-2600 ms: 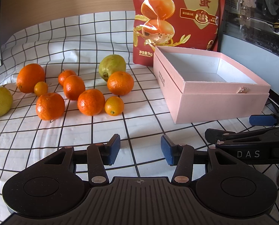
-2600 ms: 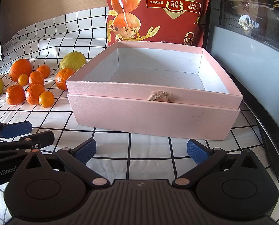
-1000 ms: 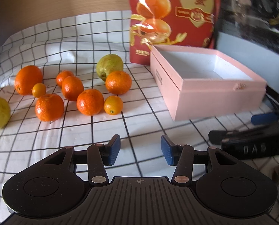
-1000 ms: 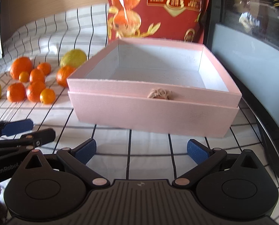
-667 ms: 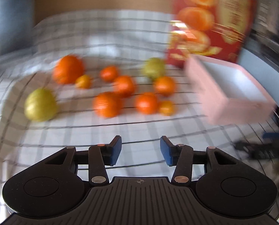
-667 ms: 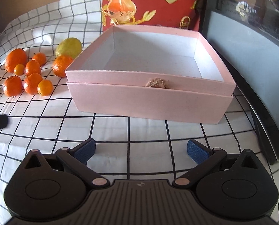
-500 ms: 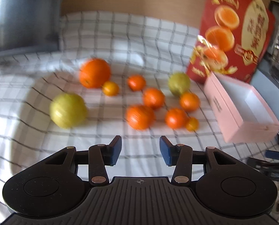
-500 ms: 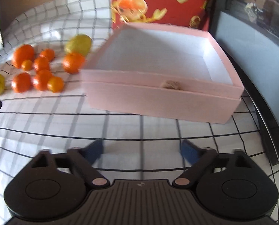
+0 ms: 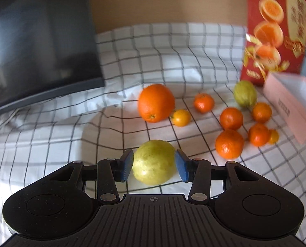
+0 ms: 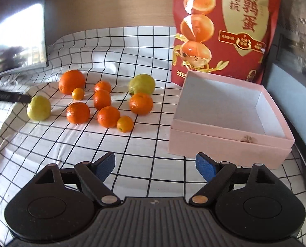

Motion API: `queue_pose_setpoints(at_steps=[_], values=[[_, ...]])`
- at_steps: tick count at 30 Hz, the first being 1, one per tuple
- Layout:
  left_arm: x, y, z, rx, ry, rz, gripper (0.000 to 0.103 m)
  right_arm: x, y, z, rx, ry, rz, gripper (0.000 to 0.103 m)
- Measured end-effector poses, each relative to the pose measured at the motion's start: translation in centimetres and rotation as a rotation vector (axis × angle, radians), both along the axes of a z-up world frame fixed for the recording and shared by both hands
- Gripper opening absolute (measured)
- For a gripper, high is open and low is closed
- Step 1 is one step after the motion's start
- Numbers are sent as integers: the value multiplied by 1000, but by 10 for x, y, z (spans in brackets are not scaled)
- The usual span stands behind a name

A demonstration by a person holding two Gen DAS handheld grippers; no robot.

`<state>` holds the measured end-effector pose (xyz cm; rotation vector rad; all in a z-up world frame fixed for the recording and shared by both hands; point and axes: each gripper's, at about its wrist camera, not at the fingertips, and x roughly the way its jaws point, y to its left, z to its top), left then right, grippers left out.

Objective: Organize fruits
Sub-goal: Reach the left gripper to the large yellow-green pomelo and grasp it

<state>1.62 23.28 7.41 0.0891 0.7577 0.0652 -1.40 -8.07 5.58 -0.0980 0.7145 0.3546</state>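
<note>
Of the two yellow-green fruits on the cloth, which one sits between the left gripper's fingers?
The yellow-green fruit lying apart from the oranges, nearest the camera. The other yellow-green fruit sits far back beside the pink box.

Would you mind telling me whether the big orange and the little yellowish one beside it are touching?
Touching. In the left wrist view the big orange and the small one meet with no cloth showing between them; the right wrist view shows the same overlap.
</note>
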Motion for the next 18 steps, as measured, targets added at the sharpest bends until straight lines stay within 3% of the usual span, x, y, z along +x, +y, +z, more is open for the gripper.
queue_pose_setpoints(at_steps=[3,5,10,13,18], values=[[13,3,-6,47,63,-91,51,-8,1,-3,-36,20,14,86],[23,6,-13,62,105,-140,59,-8,2,-4,-59,24,7,86],[52,18,-23,-61,200,-220,66,-14,-1,-6,-83,46,-24,86],[63,15,-35,-78,257,-239,67,-20,-3,-6,-107,43,-36,86],[61,9,-43,-52,222,-230,66,-28,-8,-5,-134,42,-70,86]])
